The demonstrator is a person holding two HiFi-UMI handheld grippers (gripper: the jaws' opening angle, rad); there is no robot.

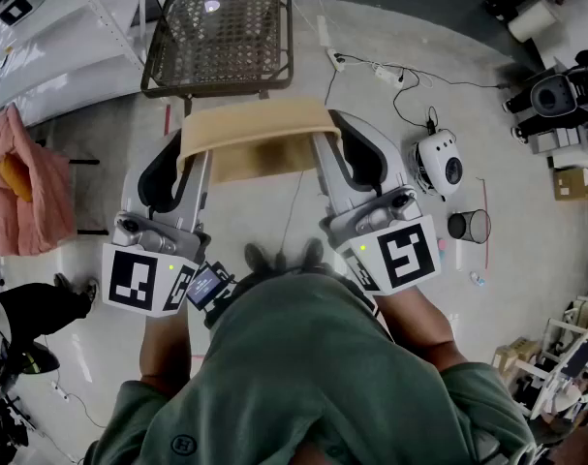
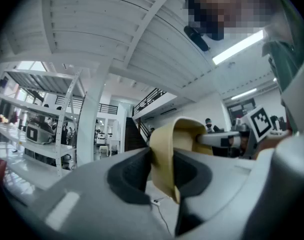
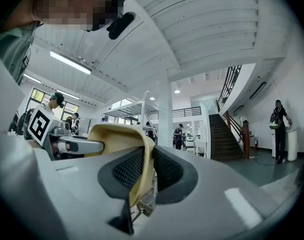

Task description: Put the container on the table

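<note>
In the head view I hold a tan, shallow plastic container (image 1: 255,134) level in the air between both grippers. It hangs just short of a small table with a dark wire-mesh top (image 1: 221,37). My left gripper (image 1: 182,158) is shut on the container's left rim. My right gripper (image 1: 334,143) is shut on its right rim. In the left gripper view the tan rim (image 2: 167,144) is pinched between the dark pads of the left gripper (image 2: 162,171). In the right gripper view the rim (image 3: 116,134) is likewise clamped in the right gripper (image 3: 147,171).
A white round device (image 1: 439,163), a black mesh bin (image 1: 468,226) and a power strip with cables (image 1: 371,66) lie on the floor to the right. A pink cloth (image 1: 22,182) hangs at the left. White shelving (image 1: 42,46) stands at the far left.
</note>
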